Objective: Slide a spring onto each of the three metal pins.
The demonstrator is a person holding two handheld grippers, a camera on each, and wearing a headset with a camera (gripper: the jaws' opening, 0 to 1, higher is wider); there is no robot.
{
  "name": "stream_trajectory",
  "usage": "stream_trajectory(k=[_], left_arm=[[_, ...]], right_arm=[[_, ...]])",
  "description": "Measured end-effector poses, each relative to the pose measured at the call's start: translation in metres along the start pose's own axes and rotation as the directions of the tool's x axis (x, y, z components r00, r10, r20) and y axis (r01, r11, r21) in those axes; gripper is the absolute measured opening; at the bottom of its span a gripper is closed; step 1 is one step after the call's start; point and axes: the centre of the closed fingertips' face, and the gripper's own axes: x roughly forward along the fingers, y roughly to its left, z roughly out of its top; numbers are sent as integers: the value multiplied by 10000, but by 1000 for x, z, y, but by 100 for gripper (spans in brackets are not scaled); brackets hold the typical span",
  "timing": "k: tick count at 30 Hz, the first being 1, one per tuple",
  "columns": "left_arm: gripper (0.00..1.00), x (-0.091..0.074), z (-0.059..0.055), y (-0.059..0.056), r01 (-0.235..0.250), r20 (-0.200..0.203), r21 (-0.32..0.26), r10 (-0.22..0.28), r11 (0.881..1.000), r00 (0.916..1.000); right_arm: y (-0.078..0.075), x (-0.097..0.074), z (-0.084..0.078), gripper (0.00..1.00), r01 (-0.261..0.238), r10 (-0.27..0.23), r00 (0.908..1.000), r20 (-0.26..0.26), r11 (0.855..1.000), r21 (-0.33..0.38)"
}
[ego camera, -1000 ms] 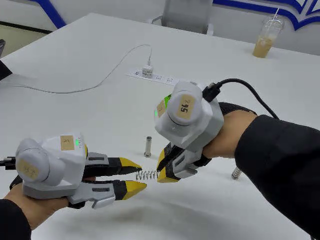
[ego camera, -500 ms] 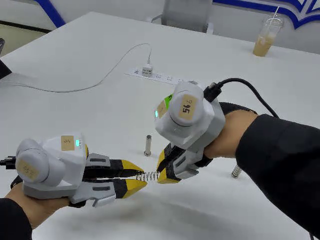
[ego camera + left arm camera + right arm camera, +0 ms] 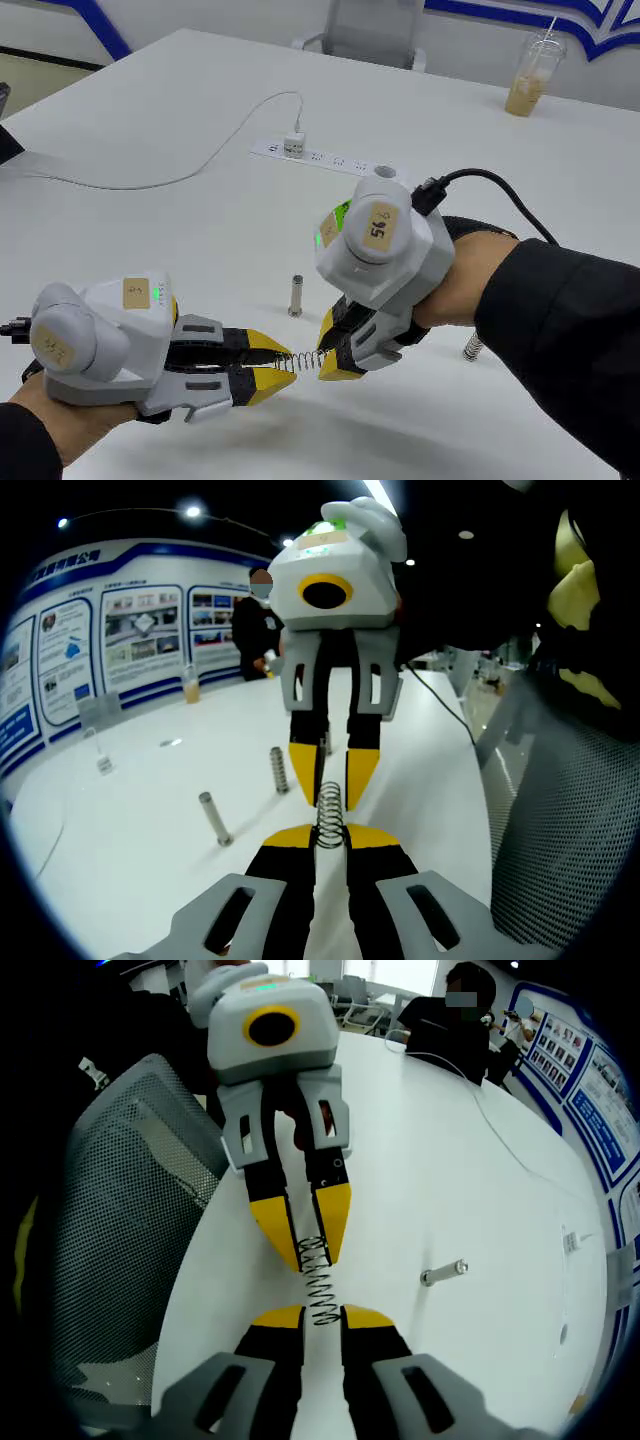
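Head view puts the small coiled steel spring [image 3: 302, 360] in the air between my two grippers, near me over the white tabletop [image 3: 200, 200]. The left gripper [image 3: 282, 362] pinches its left end and the right gripper [image 3: 326, 360] its right end — a two-sided hold that, I judge, keeps it level for a handover. Just beyond stands the bare upright metal pin [image 3: 296, 295]; right of it, a pin already wearing a spring [image 3: 472, 346] peeks past my sleeve.

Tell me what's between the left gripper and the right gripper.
A spring spans from the left gripper to the right gripper, with an end between each pair of jaws. It shows in the head view and both gripper views.
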Motion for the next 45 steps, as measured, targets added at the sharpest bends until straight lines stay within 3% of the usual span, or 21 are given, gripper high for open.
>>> stream_trajectory(k=[12,21,33,45], left_arm=[[10,0,3,-2,149,87,-56,-149,9999,9999],[10,1,0,-2,129,-37,-23,-130,9999,9999],[10,2,-1,-3,92,-50,-60,-92,9999,9999],[11,3,0,-3,15,32,-91,-15,10000,10000]], right_arm=[[2,-4,-1,12,-20,18,9998,182,10000,95],[4,-19,18,12,82,-83,9981,617,10000,29],[7,-23,40,12,138,-109,9952,975,9995,-291],[7,-23,50,12,168,-115,9949,998,9985,-528]])
